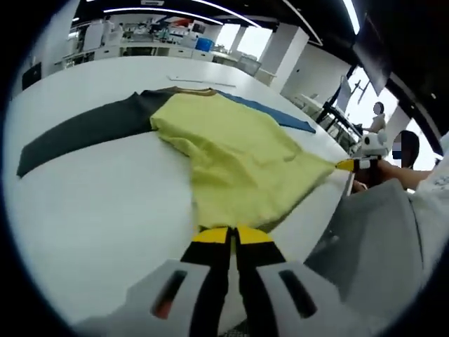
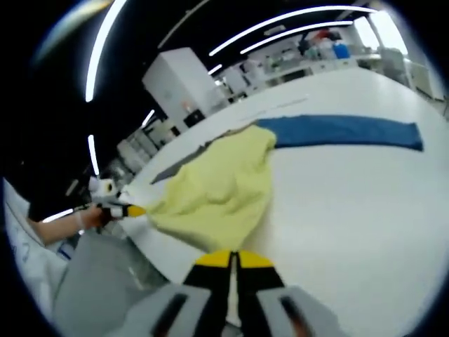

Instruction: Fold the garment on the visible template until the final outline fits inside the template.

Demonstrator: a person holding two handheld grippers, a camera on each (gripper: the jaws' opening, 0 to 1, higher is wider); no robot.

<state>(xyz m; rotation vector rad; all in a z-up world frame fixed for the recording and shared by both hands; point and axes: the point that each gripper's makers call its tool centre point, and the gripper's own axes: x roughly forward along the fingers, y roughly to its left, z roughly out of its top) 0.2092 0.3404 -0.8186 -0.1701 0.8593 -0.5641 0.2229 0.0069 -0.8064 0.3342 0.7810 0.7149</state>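
Observation:
A shirt with a yellow body [image 1: 231, 151], a dark grey sleeve [image 1: 84, 130] and a blue sleeve [image 1: 277, 112] lies on the white table [image 1: 91, 210]. In the left gripper view my left gripper [image 1: 232, 232] is shut on the yellow hem near the front. My right gripper [image 1: 351, 166] comes in from the right, pinching another corner of the hem at the table edge. In the right gripper view the right gripper [image 2: 232, 256] is shut on the yellow cloth [image 2: 217, 193], the blue sleeve [image 2: 344, 131] stretches away to the right, and the left gripper [image 2: 130, 209] holds the hem at the left.
A thin marked line [image 1: 200, 81] runs across the table beyond the collar. The person's grey-clad body [image 1: 379, 239] stands at the table's near edge. Benches with boxes [image 1: 161, 35] line the far wall, and another person [image 1: 379, 116] stands at the back right.

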